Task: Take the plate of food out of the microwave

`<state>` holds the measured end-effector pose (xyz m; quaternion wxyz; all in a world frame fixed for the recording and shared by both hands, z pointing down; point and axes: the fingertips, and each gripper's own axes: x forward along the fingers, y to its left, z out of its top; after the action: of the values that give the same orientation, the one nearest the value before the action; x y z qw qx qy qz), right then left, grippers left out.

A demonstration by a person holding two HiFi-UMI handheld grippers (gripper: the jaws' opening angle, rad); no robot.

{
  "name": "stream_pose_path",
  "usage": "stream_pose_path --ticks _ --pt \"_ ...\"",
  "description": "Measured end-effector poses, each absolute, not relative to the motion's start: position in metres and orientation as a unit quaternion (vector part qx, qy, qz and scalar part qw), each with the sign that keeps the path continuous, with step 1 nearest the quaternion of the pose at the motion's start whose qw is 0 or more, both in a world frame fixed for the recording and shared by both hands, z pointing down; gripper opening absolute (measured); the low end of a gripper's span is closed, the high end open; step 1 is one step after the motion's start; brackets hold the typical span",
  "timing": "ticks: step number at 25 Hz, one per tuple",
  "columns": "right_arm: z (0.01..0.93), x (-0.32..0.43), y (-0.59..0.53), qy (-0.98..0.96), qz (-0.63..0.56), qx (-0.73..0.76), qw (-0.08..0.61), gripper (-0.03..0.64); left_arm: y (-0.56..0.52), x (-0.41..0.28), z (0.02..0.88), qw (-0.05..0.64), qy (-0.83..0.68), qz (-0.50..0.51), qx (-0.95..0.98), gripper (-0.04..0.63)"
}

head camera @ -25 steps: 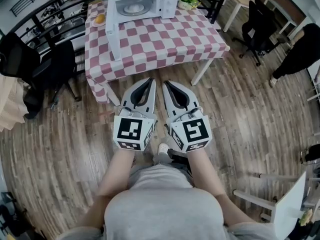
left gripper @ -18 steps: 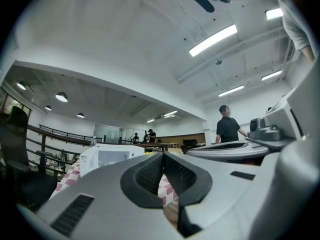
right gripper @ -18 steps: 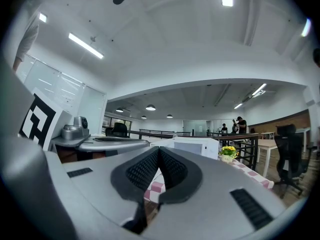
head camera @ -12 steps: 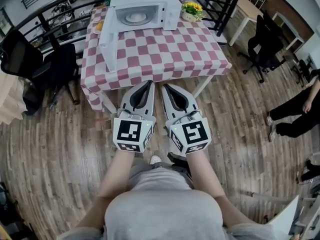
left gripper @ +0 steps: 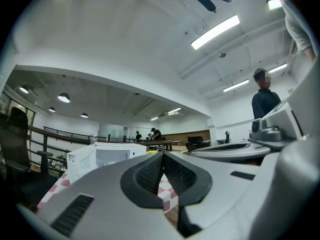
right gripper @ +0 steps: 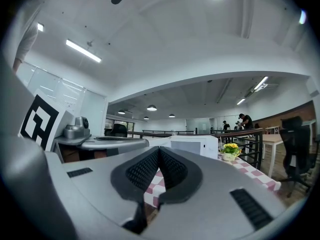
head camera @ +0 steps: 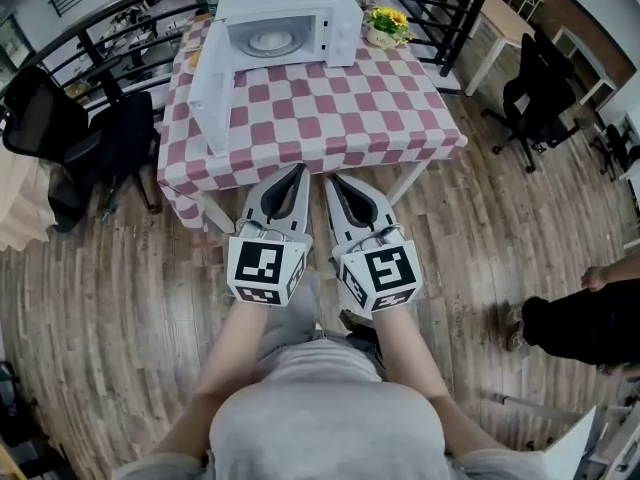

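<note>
Showing plate (head camera: 268,40) apparently inside open microwave (head camera: 290,0), head view only

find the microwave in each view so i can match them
Head view: microwave top centre, door swung open.
Left gripper view: microwave mid-left.
Right gripper view: microwave just right of centre.
Shared landmark: the red-checked tablecloth under it.
</note>
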<state>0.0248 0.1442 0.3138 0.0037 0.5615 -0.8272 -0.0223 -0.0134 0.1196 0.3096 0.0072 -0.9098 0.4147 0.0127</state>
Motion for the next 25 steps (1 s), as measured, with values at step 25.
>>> stream_pose_path --ticks 25 --pt "0.317 0.066 -0.044 -0.834 -0.028 0.551 -0.002 0.023 -0.071 0.033 0.309 0.017 0.413 0.018 -0.91 0.002"
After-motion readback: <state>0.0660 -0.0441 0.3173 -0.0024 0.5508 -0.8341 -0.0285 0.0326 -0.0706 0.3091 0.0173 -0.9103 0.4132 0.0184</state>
